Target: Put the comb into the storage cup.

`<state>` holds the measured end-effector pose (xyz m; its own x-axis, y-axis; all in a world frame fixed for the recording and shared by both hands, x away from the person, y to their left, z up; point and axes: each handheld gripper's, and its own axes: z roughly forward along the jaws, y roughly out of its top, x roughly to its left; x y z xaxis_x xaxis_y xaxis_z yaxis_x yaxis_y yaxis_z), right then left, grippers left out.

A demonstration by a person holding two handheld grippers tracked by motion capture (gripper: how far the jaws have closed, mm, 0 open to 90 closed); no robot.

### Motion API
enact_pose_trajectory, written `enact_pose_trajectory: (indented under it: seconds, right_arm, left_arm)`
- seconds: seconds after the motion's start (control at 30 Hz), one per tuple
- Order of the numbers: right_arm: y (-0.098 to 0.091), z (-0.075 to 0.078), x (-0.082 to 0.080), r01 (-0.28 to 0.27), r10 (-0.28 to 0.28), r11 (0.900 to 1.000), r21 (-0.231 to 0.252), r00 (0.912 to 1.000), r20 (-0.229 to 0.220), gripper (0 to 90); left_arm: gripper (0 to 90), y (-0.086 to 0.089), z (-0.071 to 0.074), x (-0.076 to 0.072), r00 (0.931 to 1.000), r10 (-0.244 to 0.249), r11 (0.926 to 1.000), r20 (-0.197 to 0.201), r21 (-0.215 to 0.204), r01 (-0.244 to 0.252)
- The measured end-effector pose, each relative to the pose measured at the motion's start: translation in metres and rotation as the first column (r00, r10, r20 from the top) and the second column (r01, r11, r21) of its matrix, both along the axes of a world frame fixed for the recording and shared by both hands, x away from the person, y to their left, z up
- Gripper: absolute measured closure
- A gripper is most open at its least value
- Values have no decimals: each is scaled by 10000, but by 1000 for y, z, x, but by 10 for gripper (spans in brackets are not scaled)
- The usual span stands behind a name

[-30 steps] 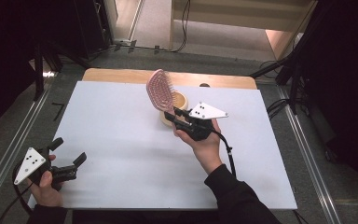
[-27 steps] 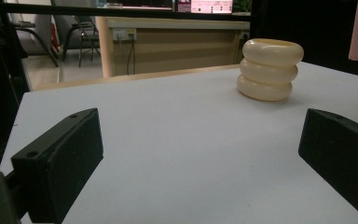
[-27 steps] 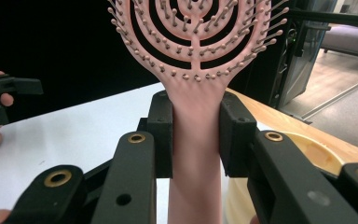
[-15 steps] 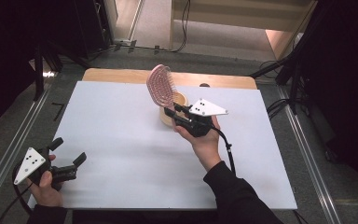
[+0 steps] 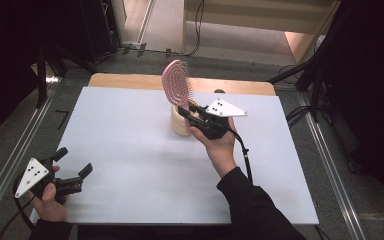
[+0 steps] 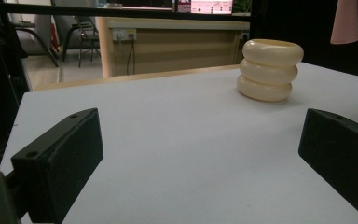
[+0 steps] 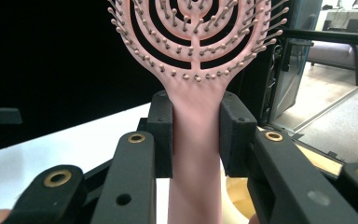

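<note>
A pink hairbrush [image 5: 175, 82] stands nearly upright over a cream ribbed holder [image 5: 181, 121] near the middle of the white table [image 5: 130, 145]. My right gripper [image 5: 190, 111] is shut on the brush's handle [image 7: 196, 140], with both pads pressing its sides just below the bristled head [image 7: 193, 32]. The handle's lower end reaches the holder's mouth [image 7: 237, 193]. At the near left corner my left gripper [image 5: 75, 167] rests open with nothing between its jaws. Across the table from it stands the cream holder [image 6: 270, 70].
A wooden board edge [image 5: 130, 80] runs along the table's far side. Metal rails [image 5: 10, 165] flank the table on the left and right. Beyond the far edge are a wooden desk and chairs [image 6: 79, 35]. A cable [image 5: 244, 155] trails from my right gripper.
The brush head has tipped a little more upright and shifted slightly over the holder. The left gripper has stayed still.
</note>
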<state>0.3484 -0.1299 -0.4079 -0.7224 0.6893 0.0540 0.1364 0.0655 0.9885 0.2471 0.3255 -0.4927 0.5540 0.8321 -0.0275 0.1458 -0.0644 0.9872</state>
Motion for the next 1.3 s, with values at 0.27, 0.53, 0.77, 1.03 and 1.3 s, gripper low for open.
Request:
enact_pose_trajectory:
  seconds: [0.27,0.53,0.77,1.03,1.3]
  right_arm:
    - [-1,4,8,144,-144,9999,7,9999,26,678]
    - [-3,6,19,330,-330,9994,144,9995,13,677]
    - [-4,9,26,443,-443,9989,135,9990,-10,677]
    - [-4,9,32,548,-548,9985,95,9985,-36,677]
    - [-5,9,40,651,-650,9978,94,9978,-117,677]
  left_arm:
    - [3,0,0,0,10000,-1,10000,0,4,1]
    - [3,0,0,0,10000,9,10000,14,0,-9]
    - [3,0,0,0,10000,-3,10000,14,4,3]
    - [3,0,0,0,10000,-12,10000,14,10,12]
    - [3,0,0,0,10000,-13,10000,18,8,13]
